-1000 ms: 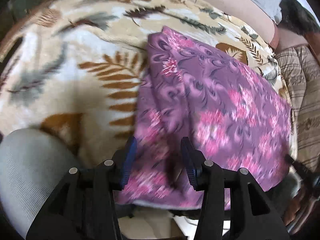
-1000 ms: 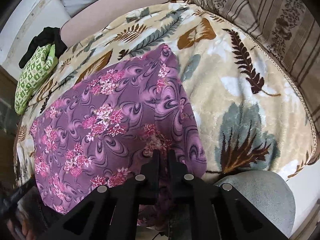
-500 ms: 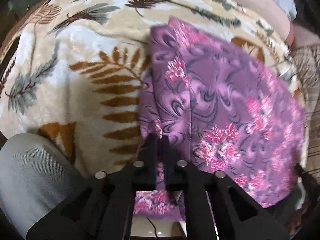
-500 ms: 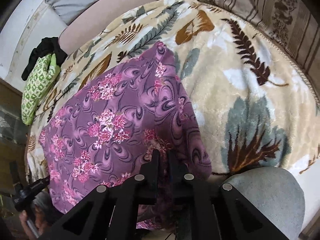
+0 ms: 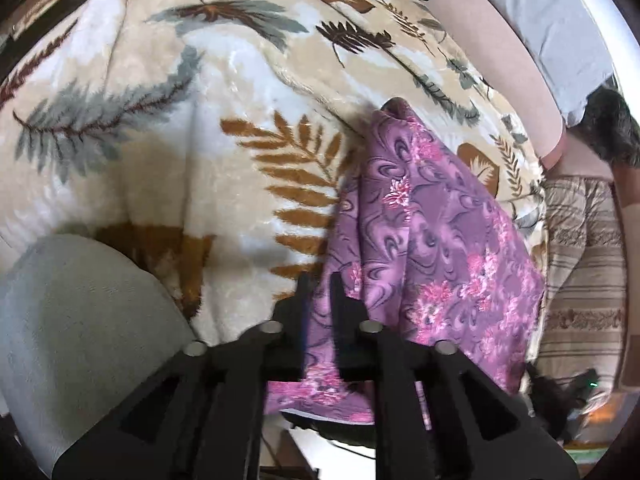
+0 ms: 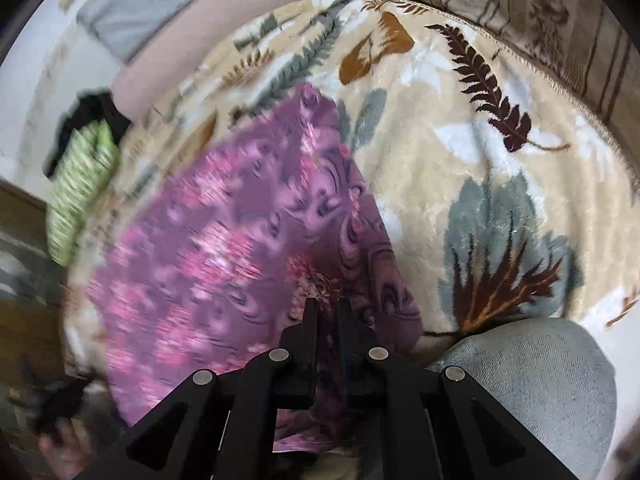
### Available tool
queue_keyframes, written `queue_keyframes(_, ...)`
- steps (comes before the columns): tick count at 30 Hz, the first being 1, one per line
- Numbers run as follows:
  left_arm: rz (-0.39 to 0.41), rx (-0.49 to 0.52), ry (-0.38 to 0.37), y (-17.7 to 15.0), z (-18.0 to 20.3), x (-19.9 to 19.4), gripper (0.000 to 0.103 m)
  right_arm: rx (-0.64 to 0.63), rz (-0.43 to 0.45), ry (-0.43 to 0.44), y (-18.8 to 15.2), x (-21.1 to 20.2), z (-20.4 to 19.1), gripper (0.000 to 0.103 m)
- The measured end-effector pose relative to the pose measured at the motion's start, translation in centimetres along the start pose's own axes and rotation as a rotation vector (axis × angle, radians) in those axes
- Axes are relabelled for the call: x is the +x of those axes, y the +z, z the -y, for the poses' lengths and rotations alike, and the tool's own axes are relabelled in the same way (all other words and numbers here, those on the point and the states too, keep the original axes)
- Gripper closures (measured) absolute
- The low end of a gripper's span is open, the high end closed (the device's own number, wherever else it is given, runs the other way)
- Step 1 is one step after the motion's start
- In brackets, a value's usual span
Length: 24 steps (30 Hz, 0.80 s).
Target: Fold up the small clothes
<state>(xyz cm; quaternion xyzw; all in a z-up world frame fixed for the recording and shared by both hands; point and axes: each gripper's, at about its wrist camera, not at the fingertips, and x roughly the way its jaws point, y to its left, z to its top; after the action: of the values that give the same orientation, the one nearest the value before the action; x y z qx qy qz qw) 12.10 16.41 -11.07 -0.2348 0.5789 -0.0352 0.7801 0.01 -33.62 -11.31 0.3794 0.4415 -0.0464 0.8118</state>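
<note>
A purple garment with pink flowers (image 5: 440, 232) lies on a leaf-patterned blanket (image 5: 180, 168). In the left wrist view my left gripper (image 5: 320, 280) pinches the garment's near left edge. Its jaws are opening slightly, with the cloth still held between the fingers and drawn up into a ridge. In the right wrist view the garment (image 6: 240, 240) spreads to the left, blurred by motion. My right gripper (image 6: 326, 306) is shut on its near right edge, fingers almost together with cloth between them.
A person's grey-trousered knee (image 5: 80, 320) sits beside each gripper, also the knee (image 6: 540, 380). A green patterned cloth (image 6: 80, 196) and a black garment (image 6: 92, 116) lie at the blanket's far left. A striped cushion (image 6: 540, 8) borders the right side.
My left gripper closed from wide open onto the garment's near left edge and moved sideways, pulling the cloth into a narrower, raised shape. The right gripper stayed shut on its edge and rolled a little.
</note>
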Motion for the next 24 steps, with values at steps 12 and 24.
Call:
queue_keyframes(12, -0.024, 0.073, 0.030, -1.4, 1.8, 3.0, 0.046, -0.087, 0.052, 0.187, -1.0, -1.3, -5.0, 0.028)
queue_keyframes(24, 0.029, 0.174, -0.068, -1.1, 5.5, 1.4, 0.046, -0.122, 0.098, 0.014, 1.2, 0.2, -4.2, 0.028)
